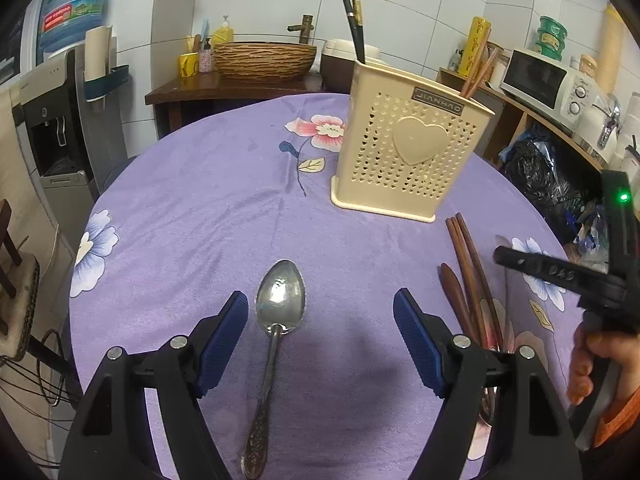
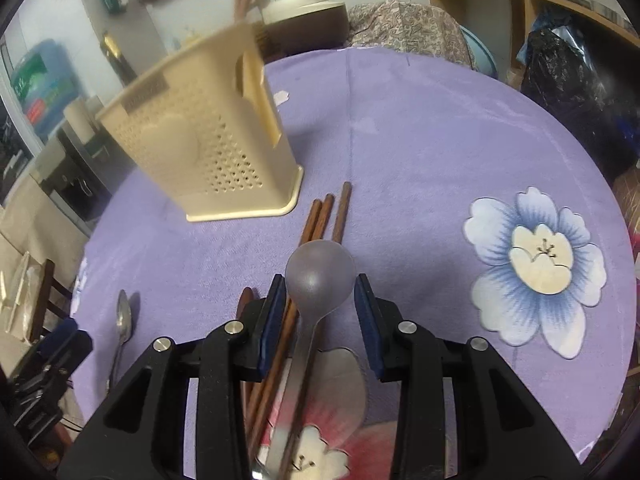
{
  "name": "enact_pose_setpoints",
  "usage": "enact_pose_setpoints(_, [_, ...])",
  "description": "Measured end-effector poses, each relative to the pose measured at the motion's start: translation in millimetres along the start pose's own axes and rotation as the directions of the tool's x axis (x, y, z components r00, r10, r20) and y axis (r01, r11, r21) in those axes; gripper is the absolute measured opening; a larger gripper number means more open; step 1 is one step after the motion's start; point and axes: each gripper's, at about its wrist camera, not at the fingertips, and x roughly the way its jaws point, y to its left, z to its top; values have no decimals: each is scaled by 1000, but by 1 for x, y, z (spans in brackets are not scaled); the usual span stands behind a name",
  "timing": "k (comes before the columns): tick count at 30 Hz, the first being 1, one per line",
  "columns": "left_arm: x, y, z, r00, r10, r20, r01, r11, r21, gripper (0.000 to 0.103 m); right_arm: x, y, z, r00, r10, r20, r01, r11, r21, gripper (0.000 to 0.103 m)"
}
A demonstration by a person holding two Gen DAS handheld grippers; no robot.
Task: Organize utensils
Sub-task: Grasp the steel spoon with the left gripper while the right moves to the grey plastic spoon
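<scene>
**A:** Where do things stand with the utensils?

**B:** The left gripper (image 1: 320, 312) hangs with its jaws spread wide on either side of the metal spoon (image 1: 276, 320), which lies flat near the front edge of the purple tablecloth (image 1: 200, 200). The blue pads aren't touching it. The right gripper (image 2: 320, 300) is also released, its pads flanking the bowl of a grey ladle-like spoon (image 2: 320, 276) without pressing on it, as far as I can tell. That spoon rests across the wooden chopsticks (image 2: 324, 220), just in front of the cream utensil holder (image 1: 404, 152).

**A:** What could go wrong?

**B:** On the right, closing around the round bowl could squeeze it out forward — the pads would meet a curved, smooth surface. It could also drag a chopstick along, since one runs right beside the left pad. On the left, the thin handle lies flush on soft cloth, so the pads may pinch fabric instead.

**A:** Any writing?

**B:** The holder's plate (image 1: 438, 101) reads "JIANHAO", upside down. The water bottle's (image 1: 74, 4) label isn't legible.
</scene>
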Motion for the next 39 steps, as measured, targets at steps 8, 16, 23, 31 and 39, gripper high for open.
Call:
enact_pose_setpoints(8, [4,-8,-3,1000,-18,-14,18,1000,5,75,-6,-48,10,998,-54,-23,55,998,43,32])
enact_pose_setpoints(16, [1,-8,-4,1000,-5,-15,5,1000,15,75,27,-55,12,988,-148,-48,148,989,10,46])
enact_pose_setpoints(23, [-7,13,5,999,35,10,-35,999,-2,75,12,-48,3,977,-215,-14,215,976,-24,54])
enact_pose_setpoints(31, [7,32,0,994,81,-74,-79,997,28,75,18,-47,-6,980,-196,-41,196,981,4,54])
enact_pose_setpoints(39, [45,17,-3,977,158,-141,-142,983,118,74,18,-44,-8,978,-206,-34,207,978,7,54])
